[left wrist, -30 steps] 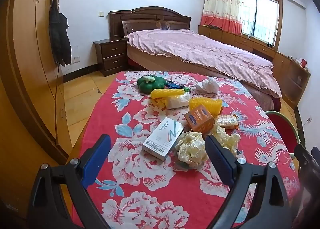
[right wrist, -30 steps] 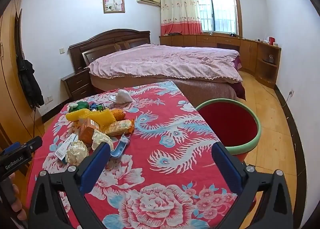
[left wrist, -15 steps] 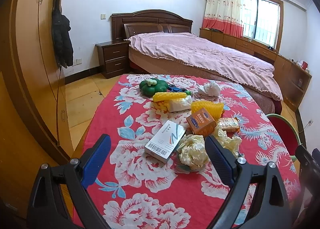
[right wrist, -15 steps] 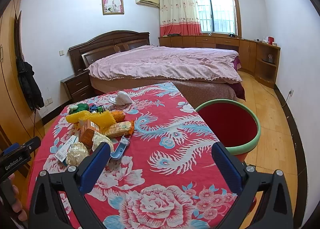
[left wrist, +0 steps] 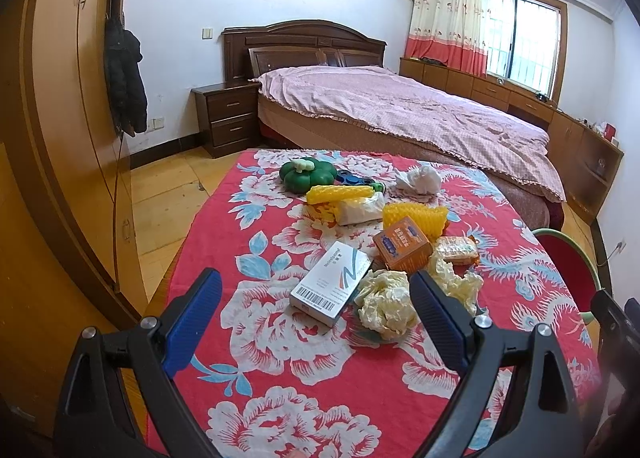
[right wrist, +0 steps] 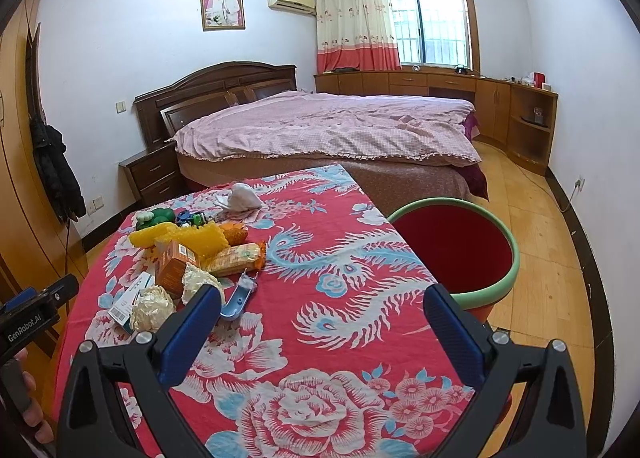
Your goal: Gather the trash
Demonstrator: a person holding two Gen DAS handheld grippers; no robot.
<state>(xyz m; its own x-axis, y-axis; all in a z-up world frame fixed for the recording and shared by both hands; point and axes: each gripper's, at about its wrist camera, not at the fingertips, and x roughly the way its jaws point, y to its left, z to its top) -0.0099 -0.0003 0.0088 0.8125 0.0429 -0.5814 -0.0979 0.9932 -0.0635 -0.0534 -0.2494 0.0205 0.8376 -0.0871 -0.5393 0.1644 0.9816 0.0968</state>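
A pile of items lies on the red floral tablecloth point(left wrist: 280, 370): a white medicine box point(left wrist: 330, 284), a crumpled cream paper ball point(left wrist: 386, 304), an orange box point(left wrist: 402, 244), a snack packet point(left wrist: 456, 250), yellow foam netting point(left wrist: 416, 218), a white tissue wad point(left wrist: 418, 180) and a green toy pumpkin point(left wrist: 306, 176). My left gripper point(left wrist: 316, 310) is open and empty, just short of the medicine box. My right gripper point(right wrist: 322, 330) is open and empty above the cloth; the pile point(right wrist: 180, 258) is to its left. A red bin with a green rim point(right wrist: 456, 250) stands beside the table's right edge.
A blue clip-like piece point(right wrist: 240, 298) lies near the right gripper's left finger. A bed point(right wrist: 328, 130) stands behind the table, a nightstand point(left wrist: 228, 118) and wardrobe point(left wrist: 52, 98) to the left. Wooden floor surrounds the bin.
Both views have tilted up slightly, so the table and pile sit a little lower in frame. Both grippers stay open and nothing on the table has moved.
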